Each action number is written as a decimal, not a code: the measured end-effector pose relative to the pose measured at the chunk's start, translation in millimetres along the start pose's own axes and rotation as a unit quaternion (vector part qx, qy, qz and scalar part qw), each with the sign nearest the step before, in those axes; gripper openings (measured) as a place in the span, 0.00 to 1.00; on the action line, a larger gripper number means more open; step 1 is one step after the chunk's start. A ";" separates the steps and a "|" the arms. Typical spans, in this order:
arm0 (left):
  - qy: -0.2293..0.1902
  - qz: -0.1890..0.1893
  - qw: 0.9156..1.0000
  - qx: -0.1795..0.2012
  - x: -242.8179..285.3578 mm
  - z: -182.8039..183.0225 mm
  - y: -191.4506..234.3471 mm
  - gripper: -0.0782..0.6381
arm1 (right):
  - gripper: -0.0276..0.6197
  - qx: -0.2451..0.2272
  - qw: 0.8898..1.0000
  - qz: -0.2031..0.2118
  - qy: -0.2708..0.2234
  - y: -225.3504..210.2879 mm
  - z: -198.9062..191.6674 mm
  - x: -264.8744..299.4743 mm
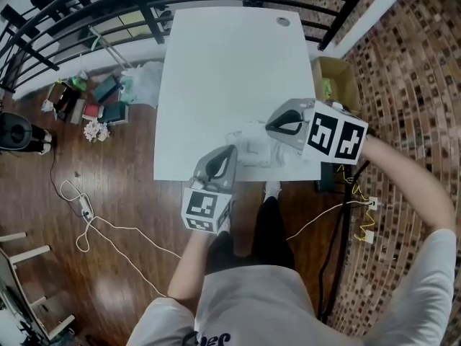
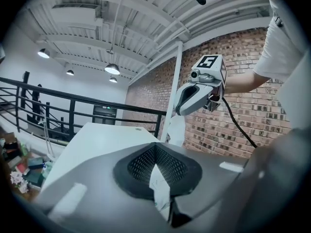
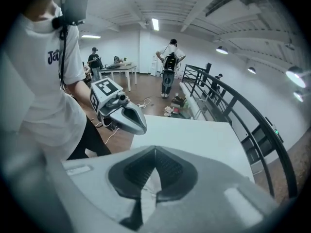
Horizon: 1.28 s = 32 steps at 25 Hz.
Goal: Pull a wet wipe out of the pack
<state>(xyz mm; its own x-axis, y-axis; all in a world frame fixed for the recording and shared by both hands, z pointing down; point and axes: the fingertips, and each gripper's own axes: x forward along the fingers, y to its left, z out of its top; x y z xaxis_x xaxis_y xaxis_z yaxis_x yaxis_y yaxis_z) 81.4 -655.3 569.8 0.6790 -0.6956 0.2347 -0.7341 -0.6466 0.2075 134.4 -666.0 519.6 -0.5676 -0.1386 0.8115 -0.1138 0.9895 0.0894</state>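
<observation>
While the left gripper (image 1: 229,153) pinched the pack (image 1: 248,158) by the near edge of the tabletop (image 1: 216,63), the right gripper (image 1: 272,128) was clamped on the wipe (image 2: 176,129): probably light, limp, damp, easily torn; best held near its free end.

Loft-type space: a white rectangular table (image 1: 223,71) fills the upper middle of the head view, on a glossy reddish-brown wood floor (image 1: 108,193). Black metal railing (image 1: 72,6) runs across the top left, and there's a brick wall (image 1: 410,63) down the right. An open brown cardboard box (image 1: 335,74) sits just right of the table, and a white cable (image 1: 108,228) snakes lower left. Round pendant lamps (image 2: 112,69) glow under a white ribbed ceiling (image 2: 146,8).
</observation>
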 end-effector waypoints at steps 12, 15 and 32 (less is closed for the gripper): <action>-0.005 -0.016 1.000 0.000 23.6 11.6 -14.9 0.13 | 0.03 0.084 0.994 -0.072 -0.002 -39.6 -61.9 -41.6; -0.005 -0.004 1.000 -0.016 29.1 14.1 -5.5 0.13 | 0.03 0.108 0.991 -0.079 0.012 -45.5 -95.9 -27.1; 0.027 0.003 1.000 -0.007 39.1 -13.0 -3.9 0.13 | 0.21 0.257 0.959 -0.114 0.032 -84.6 -212.3 69.2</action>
<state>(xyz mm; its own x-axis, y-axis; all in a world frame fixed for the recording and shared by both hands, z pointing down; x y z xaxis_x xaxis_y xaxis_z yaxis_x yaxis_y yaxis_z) 110.7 -675.9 590.5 0.6731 -0.6818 0.2865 -0.7388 -0.6374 0.2188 277.8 -750.5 690.8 -0.4317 -0.3291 0.8398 -0.6254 0.7801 -0.0158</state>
